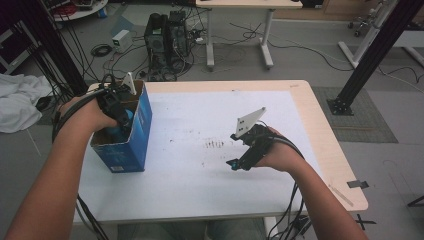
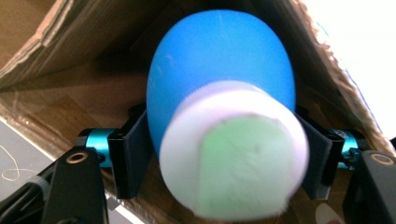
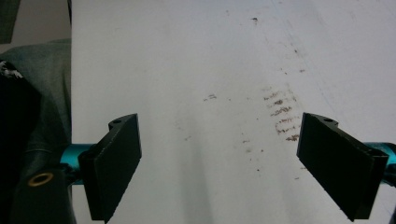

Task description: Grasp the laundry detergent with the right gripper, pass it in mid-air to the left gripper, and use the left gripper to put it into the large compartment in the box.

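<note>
While cardboard box (image 2: pixel 70 56) walls surround it, smooth blue bottle (image 2: pixel 219 65) bulges.

This is a lab or test room rather than a home. Beyond the far edge of the worktop (image 1: pixel 305 107), computer towers (image 1: pixel 167 40) stand on a bare grey floor amid loose cables (image 1: pixel 300 47), with a small white box (image 1: pixel 121 40) beside them. Black metal frame struts (image 1: pixel 372 52) rise at the right, and a second pale table (image 1: pixel 240 30) stands behind.
</note>
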Motion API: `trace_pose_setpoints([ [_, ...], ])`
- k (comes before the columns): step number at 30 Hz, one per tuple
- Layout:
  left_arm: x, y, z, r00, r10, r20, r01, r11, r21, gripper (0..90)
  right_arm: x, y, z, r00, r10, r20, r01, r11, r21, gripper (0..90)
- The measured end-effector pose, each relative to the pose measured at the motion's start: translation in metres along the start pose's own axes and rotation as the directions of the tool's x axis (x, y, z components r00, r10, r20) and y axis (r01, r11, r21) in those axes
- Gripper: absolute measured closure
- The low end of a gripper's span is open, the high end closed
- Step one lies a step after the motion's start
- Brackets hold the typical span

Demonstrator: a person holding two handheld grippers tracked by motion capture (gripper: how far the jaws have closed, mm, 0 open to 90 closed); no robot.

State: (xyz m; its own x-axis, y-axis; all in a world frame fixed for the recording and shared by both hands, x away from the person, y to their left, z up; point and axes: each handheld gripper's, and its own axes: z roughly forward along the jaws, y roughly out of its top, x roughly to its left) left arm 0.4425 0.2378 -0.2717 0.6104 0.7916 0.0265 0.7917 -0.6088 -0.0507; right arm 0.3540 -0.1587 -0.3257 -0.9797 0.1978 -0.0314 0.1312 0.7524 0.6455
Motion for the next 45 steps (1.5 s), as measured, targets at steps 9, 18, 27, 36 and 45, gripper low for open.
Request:
trace_pose_setpoints([
  [9, 0.000, -0.003, -0.013, 0.9997, 0.024, 0.005, -0.024, 0.9997, 0.000, 26.0, 0.000, 0.000, -0.003, 1.0000, 0.002, 0.009, -0.002, 1.000, -0.001, 13.0],
  [18, 0.001, -0.010, -0.030, 0.9993, 0.036, 0.014, -0.035, 0.9983, -0.047, 25.9, -0.002, 0.003, -0.009, 0.9999, -0.004, 0.012, 0.004, 1.000, 0.009, 13.1],
  [27, -0.006, -0.016, -0.053, 0.9978, 0.065, 0.014, -0.064, 0.9948, -0.079, 23.2, -0.007, 0.006, -0.018, 0.9999, -0.001, 0.012, 0.001, 1.000, 0.026, 13.1],
  [36, -0.015, -0.018, -0.073, 0.9950, 0.099, 0.008, -0.098, 0.9900, -0.102, 22.1, -0.014, 0.012, -0.027, 0.9998, -0.019, 0.001, 0.019, 0.998, 0.056, 13.1],
  [45, -0.034, -0.009, -0.089, 0.9760, 0.218, 0.006, -0.216, 0.9720, -0.092, 17.0, -0.023, 0.016, -0.039, 1.0000, 0.000, 0.003, 0.000, 0.994, 0.111, 13.1],
])
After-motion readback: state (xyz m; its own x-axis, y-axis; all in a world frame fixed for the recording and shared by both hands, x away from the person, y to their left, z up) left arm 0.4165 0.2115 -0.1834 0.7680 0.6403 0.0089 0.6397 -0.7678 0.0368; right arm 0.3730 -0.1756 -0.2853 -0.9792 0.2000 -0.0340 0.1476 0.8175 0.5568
